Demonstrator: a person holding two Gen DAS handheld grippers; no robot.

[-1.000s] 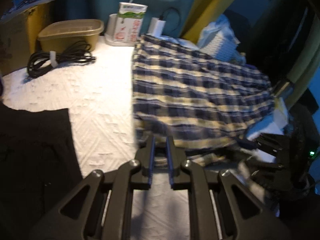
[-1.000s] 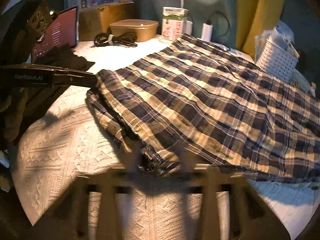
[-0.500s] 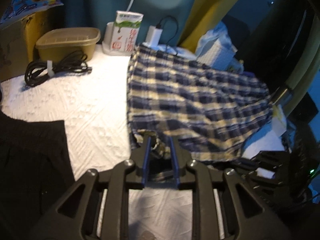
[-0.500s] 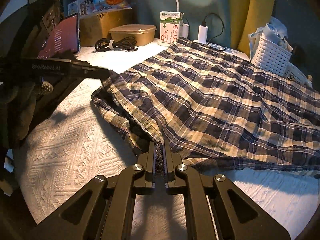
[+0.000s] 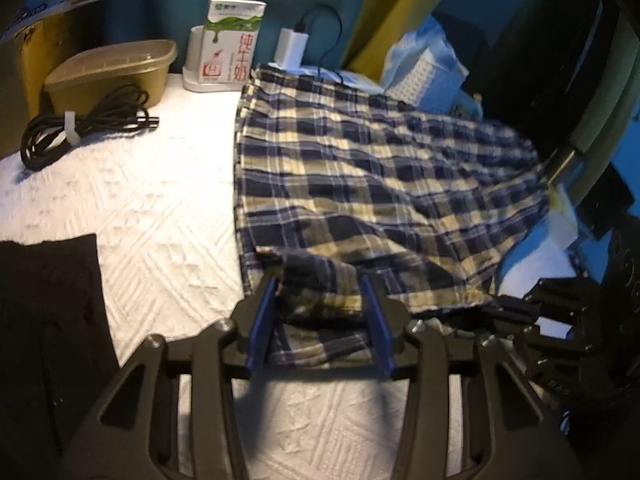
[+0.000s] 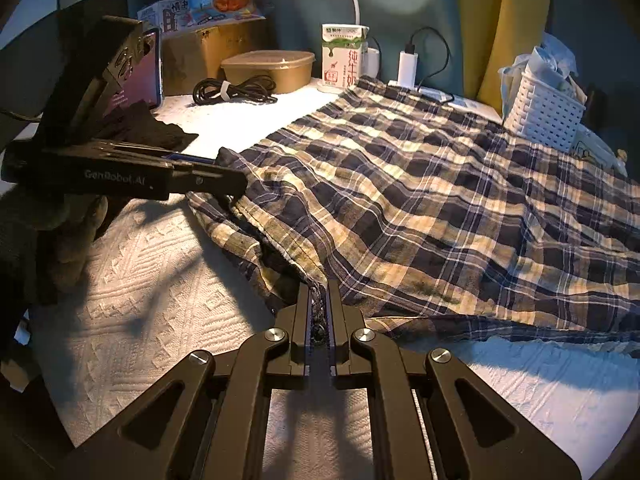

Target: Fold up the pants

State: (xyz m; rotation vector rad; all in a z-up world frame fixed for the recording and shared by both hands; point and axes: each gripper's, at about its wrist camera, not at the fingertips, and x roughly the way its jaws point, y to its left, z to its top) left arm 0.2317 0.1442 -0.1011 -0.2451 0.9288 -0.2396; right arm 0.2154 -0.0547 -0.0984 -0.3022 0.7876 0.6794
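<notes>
white bedspread (image 6: 160,280); right hand-held gripper (image 6: 319,292) pinching pants (image 6: 420,200)

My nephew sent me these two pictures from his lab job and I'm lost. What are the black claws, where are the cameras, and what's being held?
Each claw is a hand-held two-finger gripper with a camera looking along its fingers; one picture comes from each. Plaid pants lie on a white textured cloth. The right gripper is pinched shut on their near edge. The left gripper has just been opening; fabric lies between its fingers, unsqueezed. Behind stand a milk carton, a coiled cable and a tub.
</notes>
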